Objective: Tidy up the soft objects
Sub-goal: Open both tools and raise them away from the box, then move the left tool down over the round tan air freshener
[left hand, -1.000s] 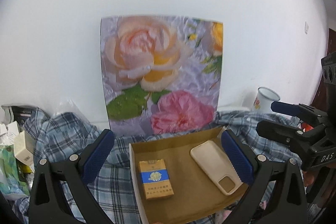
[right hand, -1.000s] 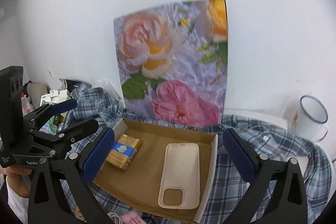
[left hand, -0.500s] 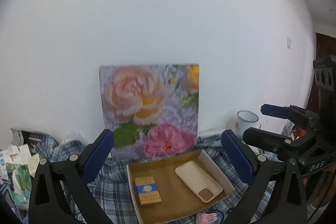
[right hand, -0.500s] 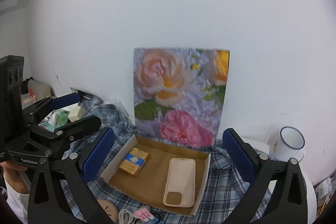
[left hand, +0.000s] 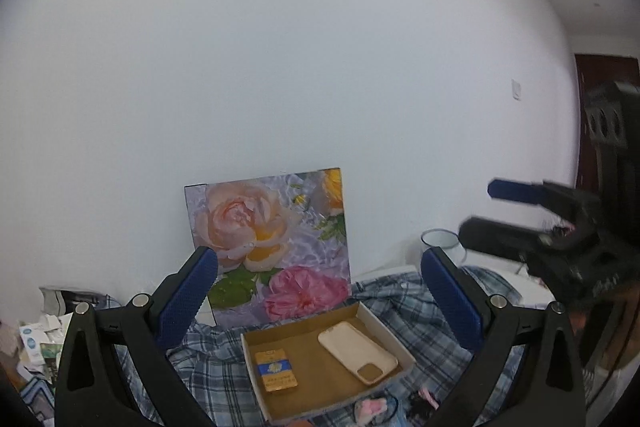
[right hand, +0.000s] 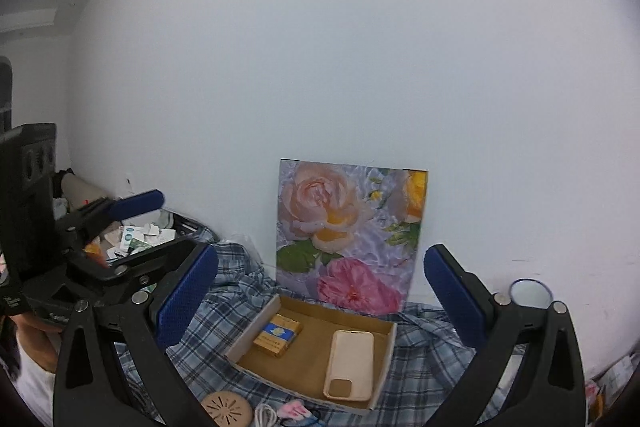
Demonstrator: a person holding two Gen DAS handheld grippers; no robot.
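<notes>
Soft pink toy (left hand: 370,407) is lying below the box (left hand: 384,323); both tools, left tool (left hand: 320,299) and right tool (right hand: 320,297), are hanging released and empty, far above, so reaching down might bump the phone case (right hand: 349,365)

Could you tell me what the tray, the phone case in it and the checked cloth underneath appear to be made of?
The tray looks like matte brown cardboard with white outer walls and folded corners. The phone case seems to be beige silicone or soft plastic, smooth and dull, with a camera cut-out. The checked cloth looks like woven cotton, rumpled into soft folds.
</notes>
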